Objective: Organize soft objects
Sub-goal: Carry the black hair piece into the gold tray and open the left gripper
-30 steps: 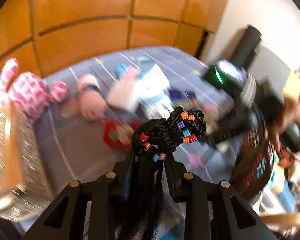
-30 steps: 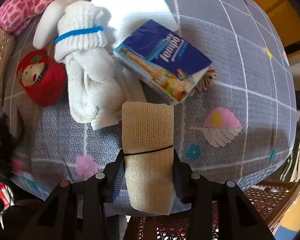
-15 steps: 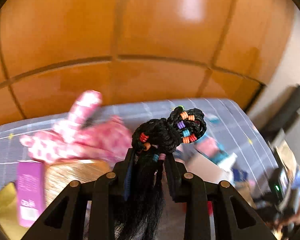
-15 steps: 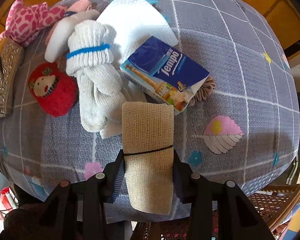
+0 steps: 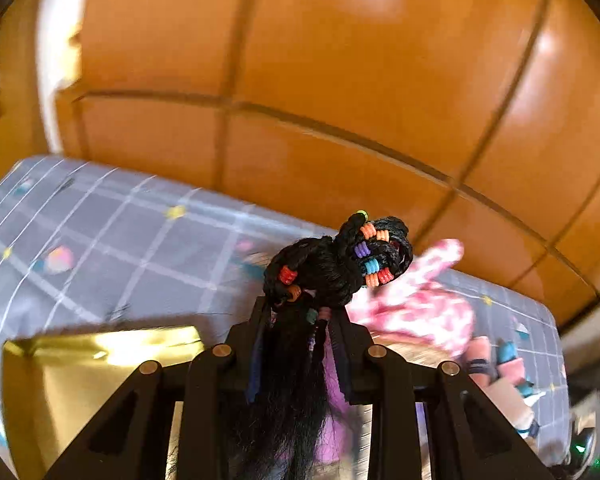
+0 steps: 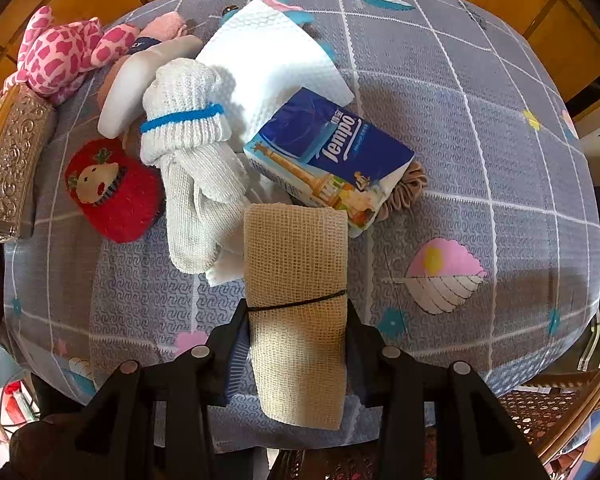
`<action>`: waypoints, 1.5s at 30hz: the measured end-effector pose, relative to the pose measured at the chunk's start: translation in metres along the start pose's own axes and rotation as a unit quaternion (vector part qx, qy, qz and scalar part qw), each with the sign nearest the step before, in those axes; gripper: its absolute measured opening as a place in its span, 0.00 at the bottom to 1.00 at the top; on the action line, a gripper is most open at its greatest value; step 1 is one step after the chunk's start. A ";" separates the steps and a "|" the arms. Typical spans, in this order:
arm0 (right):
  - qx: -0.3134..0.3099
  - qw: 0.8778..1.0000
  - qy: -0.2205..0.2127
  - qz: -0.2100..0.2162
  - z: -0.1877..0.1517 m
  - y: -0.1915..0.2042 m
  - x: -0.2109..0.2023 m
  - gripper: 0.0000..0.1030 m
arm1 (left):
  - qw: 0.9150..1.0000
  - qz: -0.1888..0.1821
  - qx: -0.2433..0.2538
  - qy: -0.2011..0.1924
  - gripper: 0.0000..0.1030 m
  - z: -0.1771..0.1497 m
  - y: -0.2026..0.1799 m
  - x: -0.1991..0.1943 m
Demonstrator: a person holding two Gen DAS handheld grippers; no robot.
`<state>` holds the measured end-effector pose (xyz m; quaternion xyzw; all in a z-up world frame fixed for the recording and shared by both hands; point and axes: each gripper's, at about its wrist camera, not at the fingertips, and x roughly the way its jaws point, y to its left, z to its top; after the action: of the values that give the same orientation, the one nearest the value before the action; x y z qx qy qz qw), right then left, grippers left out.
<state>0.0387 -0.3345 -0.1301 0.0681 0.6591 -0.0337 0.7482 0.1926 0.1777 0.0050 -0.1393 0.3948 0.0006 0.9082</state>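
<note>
My left gripper [image 5: 300, 320] is shut on a black braided hairpiece [image 5: 332, 268] with coloured beads, held above the table near a gold box [image 5: 100, 364]. A pink spotted plush [image 5: 424, 304] lies just beyond it. My right gripper [image 6: 296, 320] points straight down and is shut on a beige mesh cloth roll [image 6: 296, 280] bound by a black band, lifted over the table. Below lie white knitted socks [image 6: 192, 148] with a blue band, a red plush [image 6: 112, 188], a white tissue sheet [image 6: 276, 56] and a blue Tempo tissue pack [image 6: 328, 156].
A grey patterned tablecloth [image 6: 480, 128] covers the table. An ornate silver box [image 6: 8, 160] stands at the left edge beside the pink spotted plush [image 6: 60, 52]. A brown scrunchie [image 6: 408, 188] peeks from under the tissue pack. A woven chair [image 6: 548, 412] is at bottom right.
My left gripper has swung across the table with the hairpiece and rolled, now over the gold box. My right gripper has risen a little with the mesh roll.
</note>
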 end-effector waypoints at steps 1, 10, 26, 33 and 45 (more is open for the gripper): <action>-0.001 1.000 0.000 -0.001 0.000 0.001 0.000 0.41 | 1.000 0.009 -0.007 -0.002 0.28 -0.006 0.012 -0.003; -0.005 1.000 -0.011 -0.017 -0.001 0.011 0.001 0.41 | 0.993 0.061 -0.094 0.033 0.28 -0.081 0.101 -0.009; -0.006 0.998 -0.020 -0.062 -0.005 0.025 0.001 0.41 | 0.990 0.082 -0.107 0.045 0.58 -0.097 0.103 0.015; 0.000 0.998 -0.030 -0.062 -0.005 0.025 -0.002 0.41 | 0.994 0.084 -0.070 0.017 0.63 -0.117 0.085 -0.023; 0.025 0.994 -0.104 -0.029 -0.008 0.017 -0.039 0.41 | 0.999 0.047 0.003 0.001 0.66 -0.158 0.031 -0.068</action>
<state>0.0281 -0.3177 -0.0915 0.0640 0.5785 -0.0790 0.8093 0.0291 0.1751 -0.0562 -0.1175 0.4021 0.0420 0.9071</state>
